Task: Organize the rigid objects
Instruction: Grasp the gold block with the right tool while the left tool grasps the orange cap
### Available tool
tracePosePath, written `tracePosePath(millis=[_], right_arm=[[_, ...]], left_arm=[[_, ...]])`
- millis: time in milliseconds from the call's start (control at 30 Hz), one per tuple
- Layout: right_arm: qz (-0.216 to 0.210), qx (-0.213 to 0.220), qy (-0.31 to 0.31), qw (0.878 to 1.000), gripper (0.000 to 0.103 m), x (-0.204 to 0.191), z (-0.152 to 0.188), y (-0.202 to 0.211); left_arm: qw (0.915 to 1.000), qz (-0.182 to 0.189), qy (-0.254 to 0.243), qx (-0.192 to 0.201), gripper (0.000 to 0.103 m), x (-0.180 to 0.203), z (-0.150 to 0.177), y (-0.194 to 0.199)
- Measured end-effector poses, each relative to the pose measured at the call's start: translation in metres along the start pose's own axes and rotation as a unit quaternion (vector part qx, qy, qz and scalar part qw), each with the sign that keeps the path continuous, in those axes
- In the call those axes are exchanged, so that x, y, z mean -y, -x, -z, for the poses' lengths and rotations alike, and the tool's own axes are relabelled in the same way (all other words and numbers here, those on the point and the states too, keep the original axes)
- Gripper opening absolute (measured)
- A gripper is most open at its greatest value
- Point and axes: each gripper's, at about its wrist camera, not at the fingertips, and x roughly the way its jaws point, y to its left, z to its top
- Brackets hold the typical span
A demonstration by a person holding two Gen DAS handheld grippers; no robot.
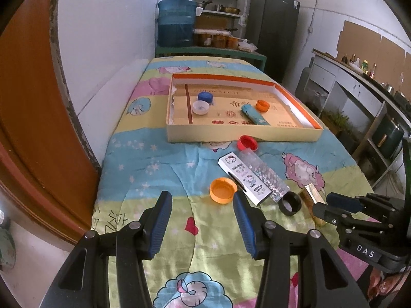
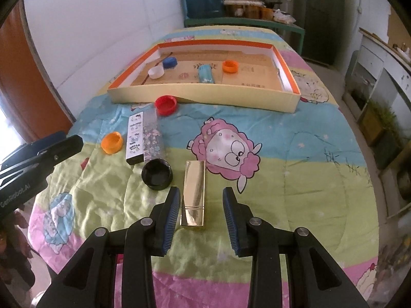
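Here I have the right gripper spread wide over the near end of the gold case, which lies flat on the quilt between the two pads, close to the left pad and touching neither that I can make out. My left gripper is likewise open and empty, poised just short of the orange cap.

Step in hand, as I judge it: collecting the loose items into the shallow box, with the gold case next. The move calls for centring the case between the pads, closing across its narrow width, then lifting it over the box's near wall.

Count, outside the box:
- one gold case
- one black cap
- one orange cap
- one red cap, just beside the box wall
- one patterned flat box and one clear glitter box, side by side and touching

Count, inside the box:
- one blue cap
- one white cap
- one second orange cap
- one teal case
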Motion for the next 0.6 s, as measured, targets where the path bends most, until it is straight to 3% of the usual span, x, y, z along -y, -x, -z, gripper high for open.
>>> tracePosePath(millis=[367, 467, 600], right_arm=[[0.007, -0.009, 0.01, 1.0, 0.035, -0.001, 0.001, -0.012], [0.009, -0.005, 0.02, 1.0, 0.021, -0.004, 0.001, -0.013], [0.003, -0.004, 0.016, 1.0, 0.019, -0.003, 0.001, -0.014]], left_arm=[[0.9998, 0.006, -0.01, -0.016, 0.05, 0.005, 0.003, -0.013], [0.9996, 0.008, -0.014, -0.022, 0.05, 0.007, 0.004, -0.017], [0.9993, 0.012, -0.019, -0.028, 0.05, 0.011, 0.003, -0.024]])
